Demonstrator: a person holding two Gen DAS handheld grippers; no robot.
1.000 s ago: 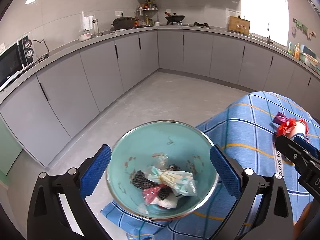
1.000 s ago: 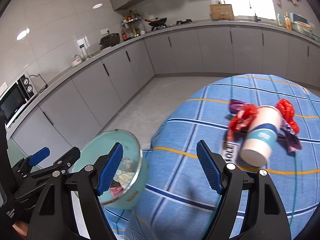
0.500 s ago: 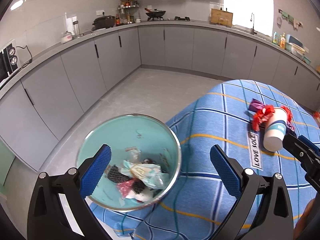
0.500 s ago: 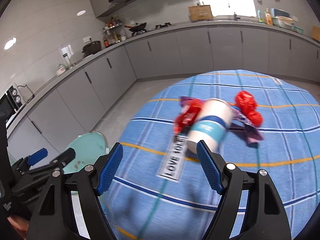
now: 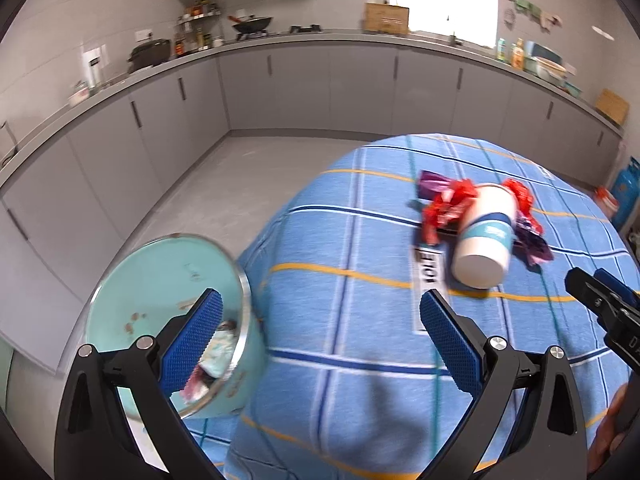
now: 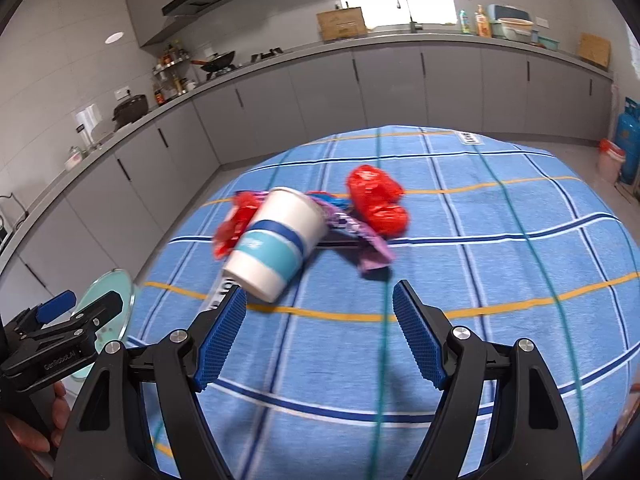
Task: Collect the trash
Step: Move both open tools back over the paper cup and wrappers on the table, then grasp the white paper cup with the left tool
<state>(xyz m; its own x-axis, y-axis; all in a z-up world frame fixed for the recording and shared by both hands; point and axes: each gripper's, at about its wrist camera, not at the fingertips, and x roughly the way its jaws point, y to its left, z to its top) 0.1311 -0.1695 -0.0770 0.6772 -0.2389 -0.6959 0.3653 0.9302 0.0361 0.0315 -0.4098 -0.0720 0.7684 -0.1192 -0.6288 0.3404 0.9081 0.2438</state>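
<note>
Jaws of right gripper (image 6: pixel 318 336) & left gripper (image 5: pixel 320 344) gape wide, nothing between. Paper cup (image 6: pixel 276 246) lies tipped just ahead of right jaws w/ red wrappers (image 6: pixel 376 198); trash bin (image 5: pixel 168 312) beside left jaws, likely ready for drop-off.

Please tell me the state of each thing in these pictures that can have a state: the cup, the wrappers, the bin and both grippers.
paper cup: lying on its side on the tablecloth.
red wrappers: crumpled, beside the cup.
purple wrapper: flat, partly under the cup.
trash bin: uncovered, holding trash.
left gripper: open, empty.
right gripper: open, empty.
</note>
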